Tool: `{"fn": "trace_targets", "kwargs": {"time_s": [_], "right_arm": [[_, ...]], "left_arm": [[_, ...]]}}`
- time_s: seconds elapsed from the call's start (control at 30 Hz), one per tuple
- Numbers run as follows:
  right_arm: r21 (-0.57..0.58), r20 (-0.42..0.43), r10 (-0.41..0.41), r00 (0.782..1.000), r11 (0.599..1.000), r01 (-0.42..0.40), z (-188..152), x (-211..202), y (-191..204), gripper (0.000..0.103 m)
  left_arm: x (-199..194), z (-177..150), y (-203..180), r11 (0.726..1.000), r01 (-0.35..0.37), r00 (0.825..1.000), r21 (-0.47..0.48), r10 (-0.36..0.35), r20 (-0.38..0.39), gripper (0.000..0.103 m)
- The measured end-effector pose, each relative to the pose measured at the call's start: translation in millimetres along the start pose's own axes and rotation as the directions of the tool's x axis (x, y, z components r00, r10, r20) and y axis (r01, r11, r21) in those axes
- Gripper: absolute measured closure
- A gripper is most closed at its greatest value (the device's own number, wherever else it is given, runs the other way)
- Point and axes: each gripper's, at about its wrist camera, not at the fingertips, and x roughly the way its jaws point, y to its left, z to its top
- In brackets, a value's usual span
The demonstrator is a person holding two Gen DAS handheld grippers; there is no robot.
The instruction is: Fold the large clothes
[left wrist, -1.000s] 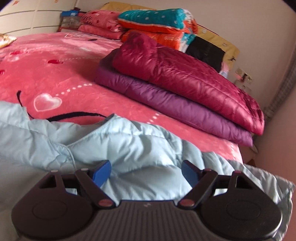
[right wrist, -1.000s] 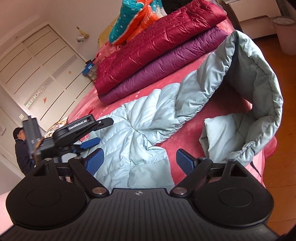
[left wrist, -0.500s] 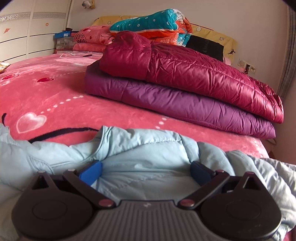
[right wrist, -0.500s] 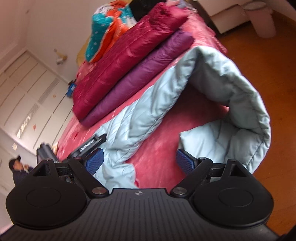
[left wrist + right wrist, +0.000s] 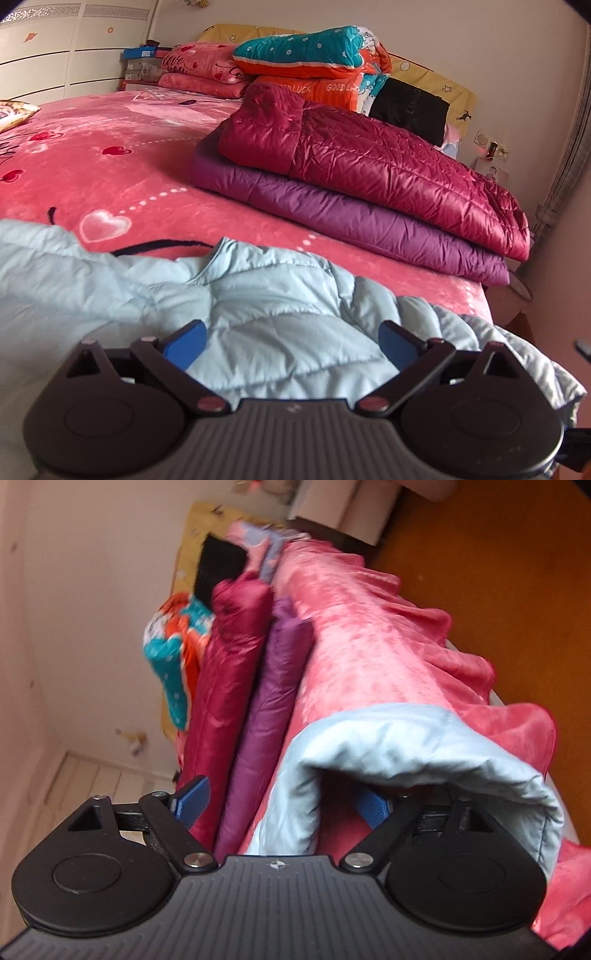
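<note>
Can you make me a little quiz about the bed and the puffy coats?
1. True or false: the dark red coat lies on top of the purple coat.
2. What colour is the coat under the left gripper?
3. Are the right gripper's jaws A) wide apart or B) pinched together?

Key: 1 true. 2 light blue. 3 A.

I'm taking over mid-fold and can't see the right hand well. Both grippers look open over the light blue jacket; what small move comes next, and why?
Probably close the right gripper on the light blue jacket. Its jaws stand open, and the jacket's curled edge drapes over the right finger, ungripped. The left gripper is open too, hovering over the jacket's body on the pink bedspread.
</note>
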Motion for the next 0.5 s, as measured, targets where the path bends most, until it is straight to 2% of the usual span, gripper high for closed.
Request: {"fn": "trace_targets", "kwargs": {"time_s": [0.13, 0.3, 0.5], "right_arm": [[0.093, 0.036, -0.023, 0.999, 0.995, 0.020, 7.9, 0.3, -16.9, 0.000], [0.155, 0.068, -0.051, 0.996, 0.987, 0.039, 19.2, 2.5, -30.2, 0.000], [0.251, 0.077, -0.098, 0.992, 0.965, 0.076, 15.4, 9.4, -45.4, 0.000]], "left_arm": [[-26.4, -10.5, 2.2, 1.000, -0.020, 0.999, 0.011, 0.020, -0.033, 0.004], [-56.5, -27.0, 13.0, 0.998, -0.055, 0.996, 0.032, 0.057, -0.064, 0.004], [-68.1, -44.8, 32.9, 0.998, -0.052, 0.997, -0.020, 0.050, -0.056, 0.004]]}}
